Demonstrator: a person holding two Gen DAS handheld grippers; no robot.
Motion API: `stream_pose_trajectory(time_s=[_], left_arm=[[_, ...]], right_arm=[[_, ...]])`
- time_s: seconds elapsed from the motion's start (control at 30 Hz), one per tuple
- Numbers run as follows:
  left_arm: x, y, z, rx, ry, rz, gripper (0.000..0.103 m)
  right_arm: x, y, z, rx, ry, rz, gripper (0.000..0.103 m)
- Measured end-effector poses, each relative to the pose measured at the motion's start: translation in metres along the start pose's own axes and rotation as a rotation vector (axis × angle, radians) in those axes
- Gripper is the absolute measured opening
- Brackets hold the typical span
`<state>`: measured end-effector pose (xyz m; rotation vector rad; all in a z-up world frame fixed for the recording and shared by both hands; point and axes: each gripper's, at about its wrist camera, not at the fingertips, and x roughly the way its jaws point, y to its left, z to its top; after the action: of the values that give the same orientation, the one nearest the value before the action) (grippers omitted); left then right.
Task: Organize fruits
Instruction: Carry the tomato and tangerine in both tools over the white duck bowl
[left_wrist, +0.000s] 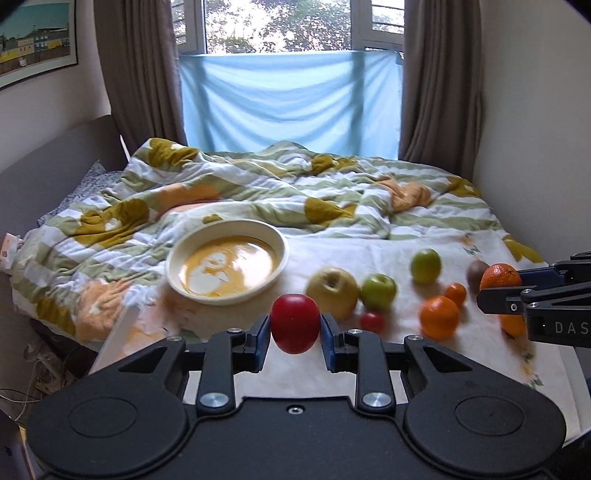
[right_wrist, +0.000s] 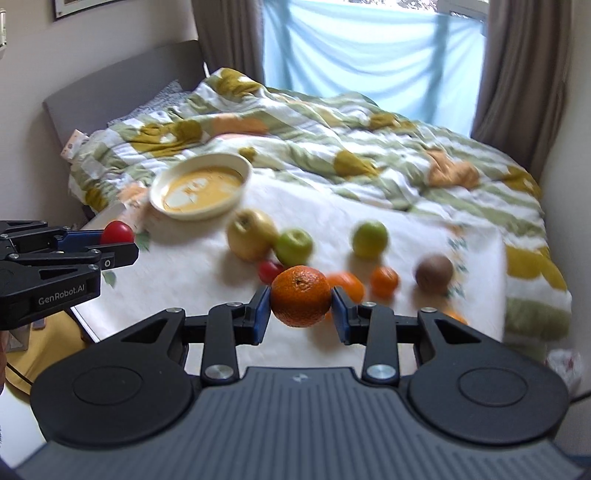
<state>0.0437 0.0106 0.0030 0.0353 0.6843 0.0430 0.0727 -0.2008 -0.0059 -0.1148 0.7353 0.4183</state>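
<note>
Nearest my left tongs (left_wrist: 295, 325): a smooth red round fruit (left_wrist: 294, 323), clamped between the blue pads, clear of the bed. My right tongs (right_wrist: 301, 297) grip a dimpled orange citrus fruit (right_wrist: 301, 295) the same way, pads pressed on both its sides.

Beyond the tongs, on the white cloth (left_wrist: 369, 251) spread over the bed: a large yellow-green apple (left_wrist: 332, 291) touching a small green apple (left_wrist: 377, 291), a small red fruit (left_wrist: 372, 321) just before them, another green apple (left_wrist: 425, 265) apart to the right, two oranges (left_wrist: 439, 317) close together, a brown kiwi (right_wrist: 434, 273).

Cream round bowl with yellow inside (left_wrist: 227, 266) sits left of the fruits, nothing in it.
</note>
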Motion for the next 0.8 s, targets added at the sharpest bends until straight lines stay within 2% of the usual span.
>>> stream_pose_trajectory(time_s=[0.37, 0.6, 0.8], left_arm=[[0.056, 0.089, 0.064, 0.026, -0.009, -0.016, 0.032], [0.118, 0.126, 0.097, 0.085, 0.031, -0.06, 0.032], [0.177, 0.144, 0.111, 0.127, 0.087, -0.103, 0.032]], right_arm=[[0.063, 0.072, 0.088, 0.011, -0.02, 0.029, 0.051], [0.123, 0.1, 0.142, 0.004, -0.016, 0.002, 0.051], [0.186, 0.111, 0.171, -0.001, 0.019, -0.013, 0.051]])
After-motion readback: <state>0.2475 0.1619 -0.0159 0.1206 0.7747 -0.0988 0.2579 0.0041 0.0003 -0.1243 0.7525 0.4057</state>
